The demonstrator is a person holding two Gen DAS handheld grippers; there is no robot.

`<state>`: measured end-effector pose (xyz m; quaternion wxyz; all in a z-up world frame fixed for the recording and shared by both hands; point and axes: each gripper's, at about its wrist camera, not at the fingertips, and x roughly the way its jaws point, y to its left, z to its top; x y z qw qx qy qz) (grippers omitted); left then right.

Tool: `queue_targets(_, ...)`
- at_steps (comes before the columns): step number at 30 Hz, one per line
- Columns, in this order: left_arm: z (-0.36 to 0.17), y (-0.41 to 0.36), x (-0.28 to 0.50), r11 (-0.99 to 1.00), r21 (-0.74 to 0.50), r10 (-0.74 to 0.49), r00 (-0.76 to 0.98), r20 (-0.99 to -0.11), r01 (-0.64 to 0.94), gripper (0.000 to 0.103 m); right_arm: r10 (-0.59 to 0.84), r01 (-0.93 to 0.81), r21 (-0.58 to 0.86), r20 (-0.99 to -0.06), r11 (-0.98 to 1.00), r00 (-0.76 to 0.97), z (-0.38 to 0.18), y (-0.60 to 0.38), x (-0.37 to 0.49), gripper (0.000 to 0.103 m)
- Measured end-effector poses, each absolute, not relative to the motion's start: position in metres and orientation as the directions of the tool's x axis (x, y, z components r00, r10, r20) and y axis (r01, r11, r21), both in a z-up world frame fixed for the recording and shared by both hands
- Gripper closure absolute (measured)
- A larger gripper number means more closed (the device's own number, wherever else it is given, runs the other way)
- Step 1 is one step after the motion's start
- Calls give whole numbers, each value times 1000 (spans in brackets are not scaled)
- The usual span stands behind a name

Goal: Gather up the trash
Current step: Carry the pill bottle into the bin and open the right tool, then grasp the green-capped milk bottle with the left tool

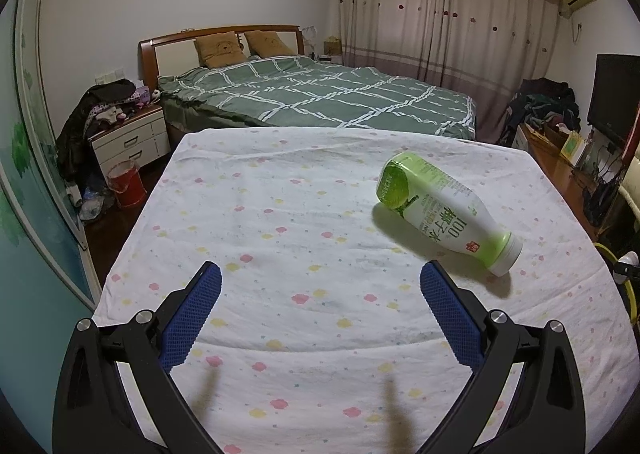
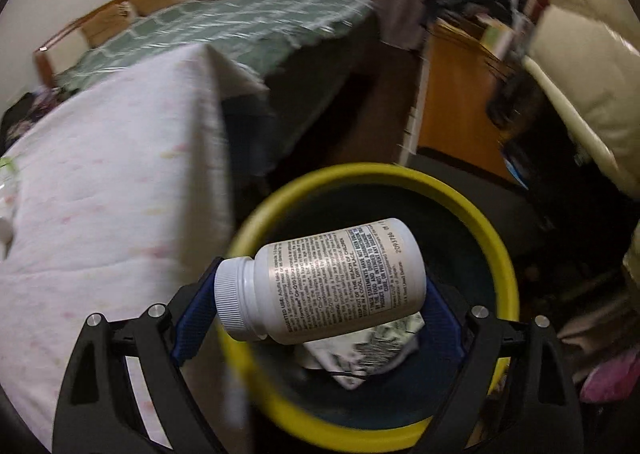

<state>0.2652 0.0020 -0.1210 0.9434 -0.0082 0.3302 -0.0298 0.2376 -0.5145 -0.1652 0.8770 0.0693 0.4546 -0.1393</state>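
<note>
My right gripper (image 2: 322, 296) is shut on a white pill bottle (image 2: 332, 274), which lies crosswise between the blue pads with its ribbed cap to the left. It hangs over a dark trash bin with a yellow rim (image 2: 494, 238). Crumpled printed paper (image 2: 372, 350) lies inside the bin. In the left wrist view a green and white drink bottle (image 1: 444, 210) lies on its side on the floral tablecloth (image 1: 280, 214), capped end toward me. My left gripper (image 1: 320, 274) hovers open over the cloth, left of that bottle, with nothing between its fingers.
The bin stands on the floor just off the table's right edge (image 2: 224, 158). A bed (image 1: 320, 94) lies beyond the table, with a nightstand (image 1: 128, 138) and a red bucket (image 1: 126, 182) at the left. A wooden cabinet (image 2: 452, 94) and a dark screen (image 1: 616, 94) are at the right.
</note>
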Motion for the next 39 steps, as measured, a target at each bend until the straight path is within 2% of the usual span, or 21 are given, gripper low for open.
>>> queue_targets(6,-118,-13,268,997,-50,-78,757,-648,60,5,-225,381,-21,-837,924,499,-186,-540,242,17)
queue_targets(9,-116,-26,271,995,-55,-97,741,-664,81,5,-236,409,-17,-838,912,493,-191,-546,240,12)
queue_targets(16,-110,-69,285,988,-63,-146,704,-695,142,5,-243,404,-22,-827,915,506,-190,-551,225,12)
queue_targets(25,-106,-107,324,988,-112,-156,624,-766,109,5,-229,381,-16,-822,924,522,-187,-560,211,12)
queue_targets(34,-125,-112,394,976,-174,-100,436,-894,-132,5,-176,344,25,-823,939,540,-190,-558,209,12)
queue_targets(39,-140,-102,417,945,-181,-78,353,-933,-271,5,-158,325,32,-826,945,541,-194,-557,208,12)
